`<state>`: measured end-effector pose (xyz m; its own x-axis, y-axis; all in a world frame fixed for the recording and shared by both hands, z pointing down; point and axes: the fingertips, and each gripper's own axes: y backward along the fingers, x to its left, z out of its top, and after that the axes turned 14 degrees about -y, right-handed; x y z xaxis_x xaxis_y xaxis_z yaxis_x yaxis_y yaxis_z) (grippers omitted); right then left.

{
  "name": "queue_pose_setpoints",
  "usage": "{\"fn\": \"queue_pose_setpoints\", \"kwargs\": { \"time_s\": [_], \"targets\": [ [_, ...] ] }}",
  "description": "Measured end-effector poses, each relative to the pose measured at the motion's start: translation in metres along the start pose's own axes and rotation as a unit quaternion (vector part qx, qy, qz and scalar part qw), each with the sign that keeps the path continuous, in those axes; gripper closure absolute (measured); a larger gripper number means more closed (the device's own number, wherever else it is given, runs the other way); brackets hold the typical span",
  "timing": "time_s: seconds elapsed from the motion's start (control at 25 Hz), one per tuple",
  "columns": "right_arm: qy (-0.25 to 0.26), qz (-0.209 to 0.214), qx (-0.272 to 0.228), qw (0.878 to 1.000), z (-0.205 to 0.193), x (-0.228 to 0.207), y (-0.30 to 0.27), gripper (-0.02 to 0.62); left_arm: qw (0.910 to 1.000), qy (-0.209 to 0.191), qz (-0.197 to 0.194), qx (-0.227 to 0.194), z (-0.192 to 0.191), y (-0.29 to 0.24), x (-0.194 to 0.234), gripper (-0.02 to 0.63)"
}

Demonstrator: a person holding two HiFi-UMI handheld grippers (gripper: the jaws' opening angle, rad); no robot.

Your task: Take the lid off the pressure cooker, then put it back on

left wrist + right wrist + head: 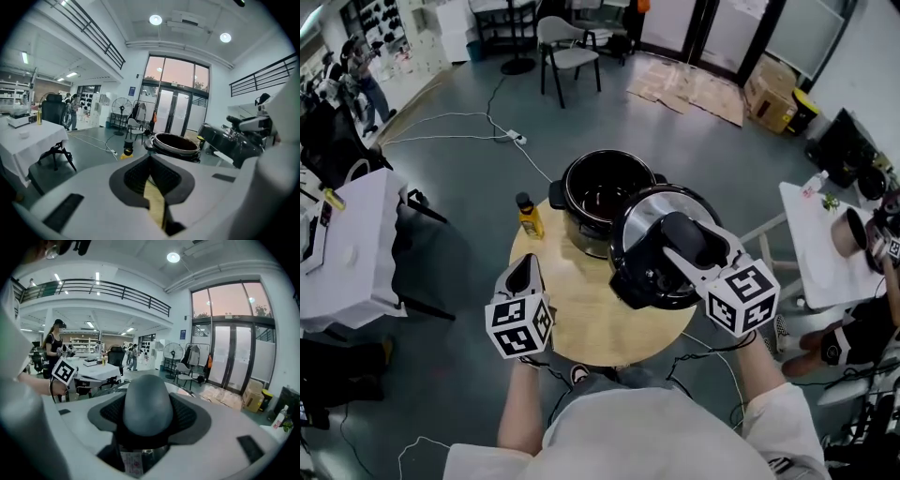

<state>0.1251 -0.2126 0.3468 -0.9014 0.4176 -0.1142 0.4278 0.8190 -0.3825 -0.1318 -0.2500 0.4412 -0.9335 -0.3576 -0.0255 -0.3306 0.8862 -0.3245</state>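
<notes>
The black pressure cooker pot (602,193) stands open at the far side of the round wooden table (581,319); the left gripper view shows the pot (174,144) straight ahead. Its lid (649,262) hangs tilted in the air to the pot's near right, apart from the rim. My right gripper (677,240) is shut on the lid's dark handle (146,401). My left gripper (525,264) hovers over the table's near left with its jaws together and nothing between them, well short of the pot. From that gripper's camera the lid (232,140) appears at the right.
A yellow bottle (529,217) stands on the table left of the pot. White-clothed tables sit at the left (356,248) and right (814,246). A chair (567,52), flattened cardboard (694,89) and floor cables (478,127) lie beyond.
</notes>
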Motion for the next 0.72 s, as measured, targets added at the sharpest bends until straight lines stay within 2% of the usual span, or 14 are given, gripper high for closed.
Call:
{"fn": "queue_pose_setpoints", "kwargs": {
  "time_s": [0.72],
  "targets": [
    [0.071, 0.111, 0.012, 0.991, 0.051, -0.034, -0.065, 0.313, 0.9929, 0.047, 0.108, 0.013, -0.010, 0.020, 0.015, 0.615]
  ]
}}
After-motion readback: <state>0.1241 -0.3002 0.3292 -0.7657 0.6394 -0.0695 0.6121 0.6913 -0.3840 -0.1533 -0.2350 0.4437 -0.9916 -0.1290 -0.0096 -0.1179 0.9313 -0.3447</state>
